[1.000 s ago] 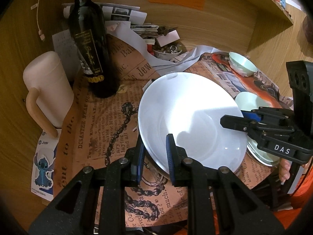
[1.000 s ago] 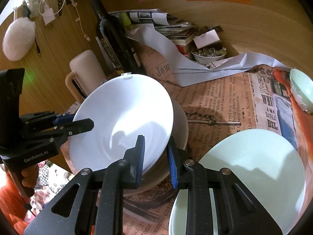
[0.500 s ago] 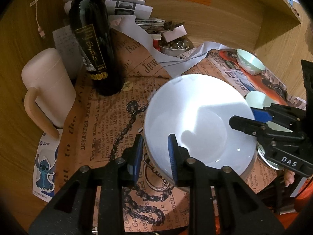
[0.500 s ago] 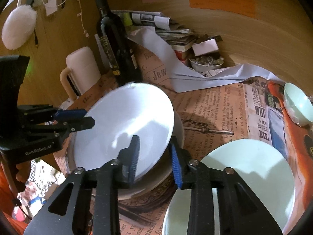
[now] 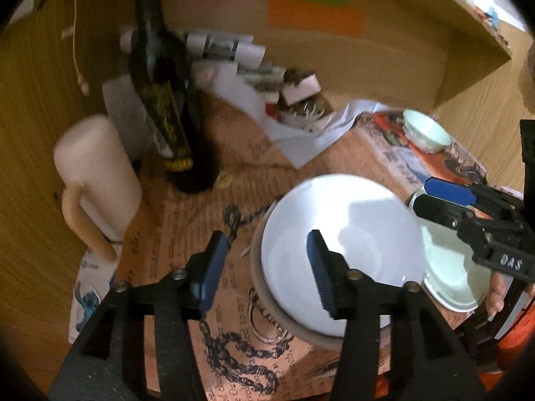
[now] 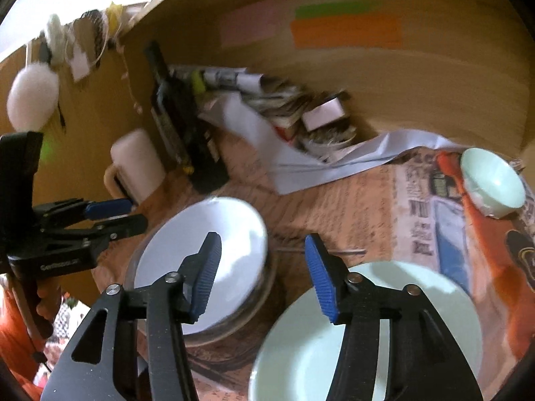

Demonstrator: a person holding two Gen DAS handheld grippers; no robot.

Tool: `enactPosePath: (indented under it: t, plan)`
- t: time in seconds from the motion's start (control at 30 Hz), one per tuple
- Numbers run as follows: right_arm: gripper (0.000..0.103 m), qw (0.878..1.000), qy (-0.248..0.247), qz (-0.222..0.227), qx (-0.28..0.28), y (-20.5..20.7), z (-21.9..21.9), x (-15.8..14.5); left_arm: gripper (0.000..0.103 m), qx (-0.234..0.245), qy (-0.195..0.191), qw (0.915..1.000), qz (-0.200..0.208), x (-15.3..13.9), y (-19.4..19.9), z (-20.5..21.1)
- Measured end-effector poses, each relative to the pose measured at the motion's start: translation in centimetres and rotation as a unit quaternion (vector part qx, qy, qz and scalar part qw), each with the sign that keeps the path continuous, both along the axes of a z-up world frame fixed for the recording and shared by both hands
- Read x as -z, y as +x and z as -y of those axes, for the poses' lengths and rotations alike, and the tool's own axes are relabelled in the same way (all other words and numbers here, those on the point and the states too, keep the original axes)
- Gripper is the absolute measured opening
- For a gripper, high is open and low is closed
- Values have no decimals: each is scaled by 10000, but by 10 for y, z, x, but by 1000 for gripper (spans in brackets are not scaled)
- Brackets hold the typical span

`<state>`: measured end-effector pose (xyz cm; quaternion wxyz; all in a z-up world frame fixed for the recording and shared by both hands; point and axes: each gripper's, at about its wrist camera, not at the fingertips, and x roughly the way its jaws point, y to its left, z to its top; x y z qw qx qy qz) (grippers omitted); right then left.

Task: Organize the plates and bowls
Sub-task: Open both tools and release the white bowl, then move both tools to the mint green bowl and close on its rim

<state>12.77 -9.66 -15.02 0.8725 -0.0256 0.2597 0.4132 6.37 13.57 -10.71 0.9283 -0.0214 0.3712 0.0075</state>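
A white plate (image 5: 341, 247) (image 6: 200, 250) lies flat on a greyish dish (image 5: 284, 317) (image 6: 234, 320) on the newspaper-covered table. My left gripper (image 5: 267, 267) straddles the plate's left rim, its jaws opening and the pads clear of the rim. In the right wrist view it shows at the far left as the left gripper (image 6: 120, 214). My right gripper (image 6: 264, 267) stands over the plate's right rim, jaws opening too, touching nothing. From the left wrist it appears as the right gripper (image 5: 431, 198) at the right. A pale green plate (image 6: 367, 327) (image 5: 448, 274) lies beside the stack, and a small green bowl (image 6: 495, 180) (image 5: 424, 130) sits farther back.
A dark wine bottle (image 5: 167, 107) (image 6: 180, 127) and a cream mug (image 5: 97, 173) (image 6: 137, 163) stand left of the stack. Papers and a small dish of clutter (image 5: 301, 107) are piled against the wooden back wall. A person's hand (image 5: 495, 290) holds the right gripper.
Both grippers were shut on the tilted white plate. It came down flat onto the greyish dish, both sets of jaws opened off its rims, and both grippers lifted a little.
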Motion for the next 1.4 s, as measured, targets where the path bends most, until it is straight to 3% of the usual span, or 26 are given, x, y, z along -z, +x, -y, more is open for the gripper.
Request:
enactPosePath:
  t: [0.2,0.37,0.77,1.0,1.13,1.27,1.4]
  plan:
    - [49,9985,238,-85,490,22,39,-7,73,154,120,9989,427,-26,9,19]
    - [50,9932,295,-22,1128,46,82,-7,88,406,-29,9979,512,-37,30,38]
    - [50,9706,230,-39,2397,118,159,-1,89,973,-107,9950,195,-43,110,91]
    - [50,9619,174,-345,2705,167,178,4,89,1060,-110,9942,-147,-34,169,116]
    - [50,9557,-93,-557,2890,198,182,13,89,1107,12,9932,-357,-24,202,127]
    - [50,9470,-408,-623,3124,219,185,24,89,1111,-32,9923,-550,-15,221,135]
    - [50,9462,-395,-808,3109,233,188,34,89,1092,38,9918,-670,-10,232,141]
